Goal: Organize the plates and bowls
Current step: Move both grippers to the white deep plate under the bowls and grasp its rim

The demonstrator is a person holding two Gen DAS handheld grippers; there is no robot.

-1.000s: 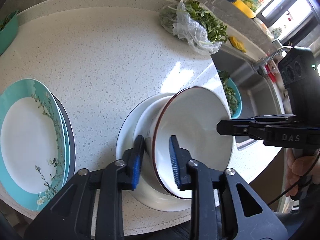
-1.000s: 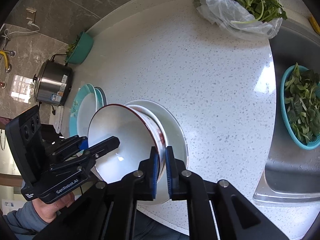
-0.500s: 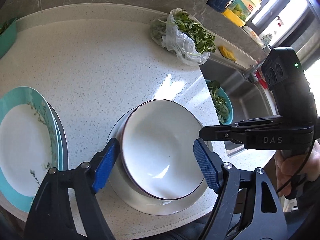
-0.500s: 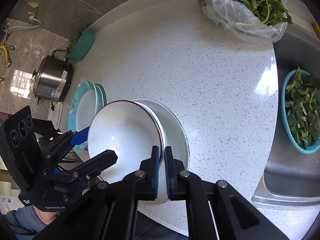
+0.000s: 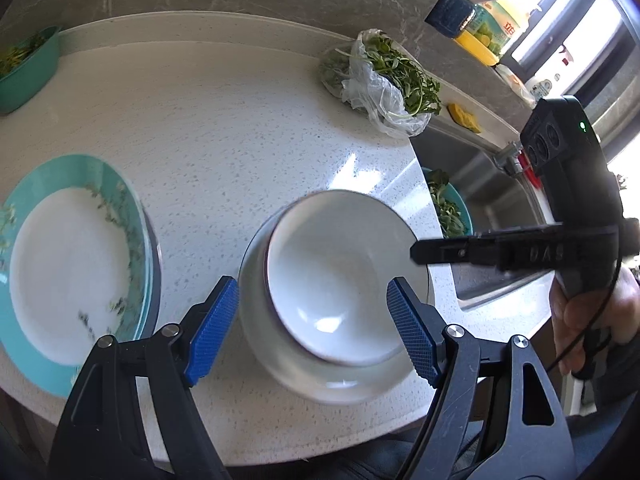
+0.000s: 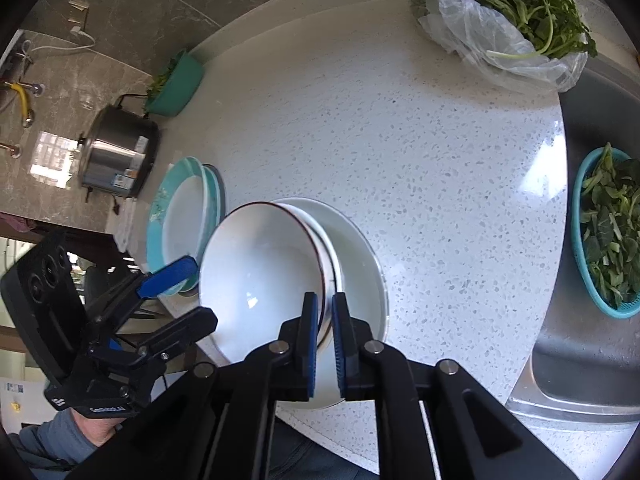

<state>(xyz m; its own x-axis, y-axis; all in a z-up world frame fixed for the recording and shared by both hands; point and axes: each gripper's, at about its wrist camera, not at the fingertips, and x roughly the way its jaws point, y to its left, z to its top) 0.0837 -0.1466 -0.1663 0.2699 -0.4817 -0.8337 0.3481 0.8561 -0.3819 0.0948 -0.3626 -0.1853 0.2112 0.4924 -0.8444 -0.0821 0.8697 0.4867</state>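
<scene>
A white bowl with a dark red rim (image 5: 336, 276) (image 6: 260, 276) sits inside another white bowl, both on a larger white dish (image 5: 328, 384) (image 6: 360, 256) near the counter's front edge. My right gripper (image 6: 325, 328) is shut on the near rim of the red-rimmed bowl; it shows from the side in the left wrist view (image 5: 420, 250). My left gripper (image 5: 312, 328) is open, its blue pads on either side of the bowls without touching them. A stack of teal-rimmed plates (image 5: 72, 256) (image 6: 180, 216) lies to the left.
A bag of greens (image 5: 384, 80) (image 6: 508, 20) lies at the back right. A sink (image 6: 600, 240) holds a teal basket of leaves (image 6: 608, 232). A teal bowl of greens (image 5: 24, 64) and a steel pot (image 6: 116, 152) stand at the far left.
My left gripper let go of the bowl's rim, opened wide and drew back. The bowl settled from tilted to level inside the stack. My right gripper stays shut on the rim.
</scene>
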